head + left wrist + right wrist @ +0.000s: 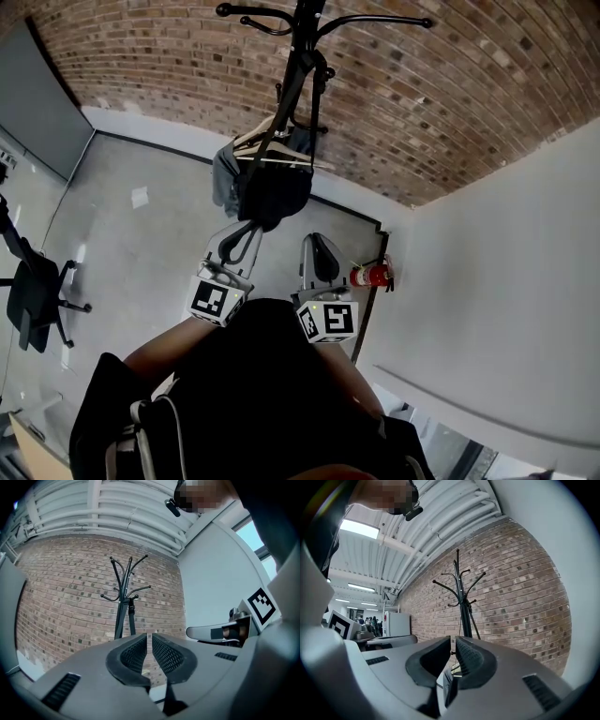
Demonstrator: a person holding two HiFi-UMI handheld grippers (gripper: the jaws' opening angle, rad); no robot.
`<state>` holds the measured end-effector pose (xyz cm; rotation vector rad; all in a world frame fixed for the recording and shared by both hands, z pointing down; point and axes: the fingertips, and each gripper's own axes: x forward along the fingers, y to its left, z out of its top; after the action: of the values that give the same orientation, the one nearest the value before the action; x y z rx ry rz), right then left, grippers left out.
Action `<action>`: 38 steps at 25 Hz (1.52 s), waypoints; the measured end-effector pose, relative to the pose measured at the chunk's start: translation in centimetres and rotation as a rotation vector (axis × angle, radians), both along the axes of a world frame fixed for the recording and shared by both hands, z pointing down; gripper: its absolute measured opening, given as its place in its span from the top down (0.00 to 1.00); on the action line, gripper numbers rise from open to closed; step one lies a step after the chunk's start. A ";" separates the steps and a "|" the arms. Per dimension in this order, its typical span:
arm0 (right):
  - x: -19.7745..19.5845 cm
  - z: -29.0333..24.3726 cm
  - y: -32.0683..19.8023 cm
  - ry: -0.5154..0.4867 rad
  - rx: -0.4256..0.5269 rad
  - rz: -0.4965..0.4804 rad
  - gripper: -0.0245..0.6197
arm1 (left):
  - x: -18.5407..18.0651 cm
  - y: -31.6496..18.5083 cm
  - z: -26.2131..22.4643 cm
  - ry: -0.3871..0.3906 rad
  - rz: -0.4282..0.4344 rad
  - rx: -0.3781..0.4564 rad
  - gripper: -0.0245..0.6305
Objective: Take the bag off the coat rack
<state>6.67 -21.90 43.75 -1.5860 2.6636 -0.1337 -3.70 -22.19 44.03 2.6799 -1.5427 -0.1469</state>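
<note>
- The soft black cloth bag (pixel 274 192) is hanging by its long black strap (pixel 298 89) from the tall black metal coat rack (pixel 305 37). It is hanging at 12 o'clock from both claws.
- A grey cloth (pixel 223 176) is hanging just beside the bag, at its 9 o'clock.
- The left gripper (pixel 246 236) is pointing up at the bag, near its bottom. Its jaws are pressing shut and holding nothing.
- The right gripper (pixel 317 246) is waiting at the left one's 3 o'clock. Its jaws are also sitting shut and holding nothing.
- The bag is sagging, so it is probably soft, floppy and quite light. It may be swinging once touched.
- I am thinking the strap is the best place to grab. The claws are needing to open first, then lift the strap up over the hook.
</note>
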 end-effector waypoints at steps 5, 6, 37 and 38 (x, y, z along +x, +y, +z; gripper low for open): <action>1.1 -0.8 -2.9 0.023 0.040 0.022 0.92 | -0.2 -2.8 -1.3 0.017 -0.009 0.035 0.90; 1.4 -0.8 -3.5 0.026 0.039 0.034 0.88 | -0.3 -3.3 -1.3 0.021 -0.014 0.034 0.88; -0.7 -1.6 -22.7 0.170 -0.025 0.036 0.76 | -0.4 -20.0 -1.6 -0.016 -0.067 -0.005 0.68; -0.8 -1.6 -23.2 0.188 -0.016 0.040 0.76 | -0.4 -20.3 -1.9 -0.017 -0.069 0.000 0.68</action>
<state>5.86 -45.10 42.12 -1.7374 2.7704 -0.0045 -4.08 -42.52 42.13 2.6361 -1.6402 -0.1271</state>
